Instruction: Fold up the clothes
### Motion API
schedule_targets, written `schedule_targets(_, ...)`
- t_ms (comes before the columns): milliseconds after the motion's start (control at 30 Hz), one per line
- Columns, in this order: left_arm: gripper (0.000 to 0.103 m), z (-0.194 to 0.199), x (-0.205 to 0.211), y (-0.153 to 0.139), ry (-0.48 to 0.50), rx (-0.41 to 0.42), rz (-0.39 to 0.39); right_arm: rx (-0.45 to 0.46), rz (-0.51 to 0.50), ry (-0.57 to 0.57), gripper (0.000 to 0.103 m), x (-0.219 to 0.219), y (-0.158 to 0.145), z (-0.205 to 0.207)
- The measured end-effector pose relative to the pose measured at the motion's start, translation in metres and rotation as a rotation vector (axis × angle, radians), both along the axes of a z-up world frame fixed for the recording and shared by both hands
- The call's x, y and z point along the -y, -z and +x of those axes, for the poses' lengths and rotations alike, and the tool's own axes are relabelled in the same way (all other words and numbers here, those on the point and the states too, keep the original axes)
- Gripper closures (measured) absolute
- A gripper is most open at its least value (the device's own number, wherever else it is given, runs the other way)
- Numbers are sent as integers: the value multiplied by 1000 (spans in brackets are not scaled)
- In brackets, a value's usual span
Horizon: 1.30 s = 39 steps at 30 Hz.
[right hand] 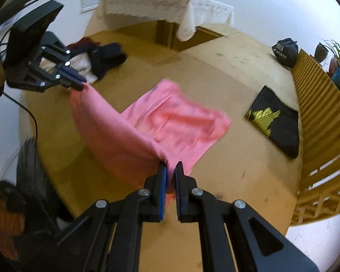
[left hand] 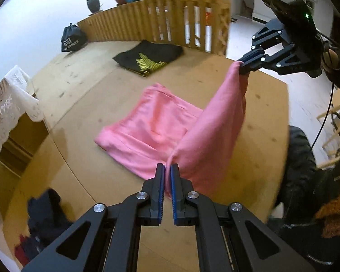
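The soft pink cloth garment (left hand: 156, 122) lies part-folded at the middle of the broad brown board tabletop (left hand: 83, 104), one side lifted off the surface as a taut sheet strung between the two tongs. The left gripper (left hand: 167, 170) is clamped on one lifted corner, pink fabric pinched between its blue-padded fingers (left hand: 161, 181); the right gripper (right hand: 170, 170) is clamped on the other corner in the same way. In the left wrist view bare board runs wide from 6 to 10 o'clock of the garment, and the table's curved edge falls away at 3 o'clock toward pale floor. A folded black shirt with a yellow print (left hand: 149, 57) rests well apart at 12 o'clock, just before a slatted wooden fence (left hand: 170, 20) that closes that edge, with a black drawstring bag (left hand: 73, 38) at 11 o'clock. A loose heap of dark clothes (left hand: 43, 222), blurred and perhaps several pieces, sits at 8 o'clock near the rim. A white lace cloth (left hand: 9, 104) drapes at 9 o'clock.
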<state>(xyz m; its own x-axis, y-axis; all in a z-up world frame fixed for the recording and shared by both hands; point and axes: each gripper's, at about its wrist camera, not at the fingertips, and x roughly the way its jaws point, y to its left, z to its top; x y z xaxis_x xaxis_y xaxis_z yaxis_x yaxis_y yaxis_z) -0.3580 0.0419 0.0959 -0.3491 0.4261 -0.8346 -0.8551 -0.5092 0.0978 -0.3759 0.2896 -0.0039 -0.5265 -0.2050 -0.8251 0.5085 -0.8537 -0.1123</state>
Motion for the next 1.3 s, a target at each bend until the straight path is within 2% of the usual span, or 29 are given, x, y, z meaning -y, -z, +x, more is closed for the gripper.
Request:
schedule_targets(133, 98, -54, -9, 16, -28, 36, -8, 25, 1, 30, 96, -7, 5, -64)
schedule_targets(333, 101, -124, -21, 58, -28, 109, -59, 129, 4, 43, 96, -14, 53, -148)
schedule_targets(433, 99, -139, -30, 86, 27, 147, -116, 173, 14, 35, 96, -16, 78, -162)
schedule_targets(533, 97, -138, -47, 106, 95, 153, -186, 199, 26, 29, 96, -17, 95, -163)
schedule_targets(600, 93, -128, -62, 114, 175, 109, -226, 206, 36, 19, 96, -16, 99, -160)
schedule_targets(733, 91, -123, -81, 127, 243, 85, -282, 221, 39, 2, 96, -17, 101, -153)
schedule_targets(800, 89, -121, -84, 134, 253, 77, -319, 224, 42, -3, 96, -17, 102, -151)
schedule_targets(867, 82, -119, -87, 139, 266, 68, -352, 227, 44, -8, 96, -17, 104, -150)
schedule_targets(1000, 73, -115, -90, 146, 280, 78, -376, 233, 49, -18, 96, -17, 106, -147)
schedule_targets(1100, 73, -115, -91, 146, 283, 100, -377, 236, 60, -21, 96, -14, 107, -150)
schedule_targets(1167, 74, -123, -92, 143, 287, 145, -365, 235, 61, -20, 96, -14, 106, -152)
schedule_targets(1300, 75, -130, -92, 150, 256, 190, -378, 230, 64, -16, 96, -15, 105, -154)
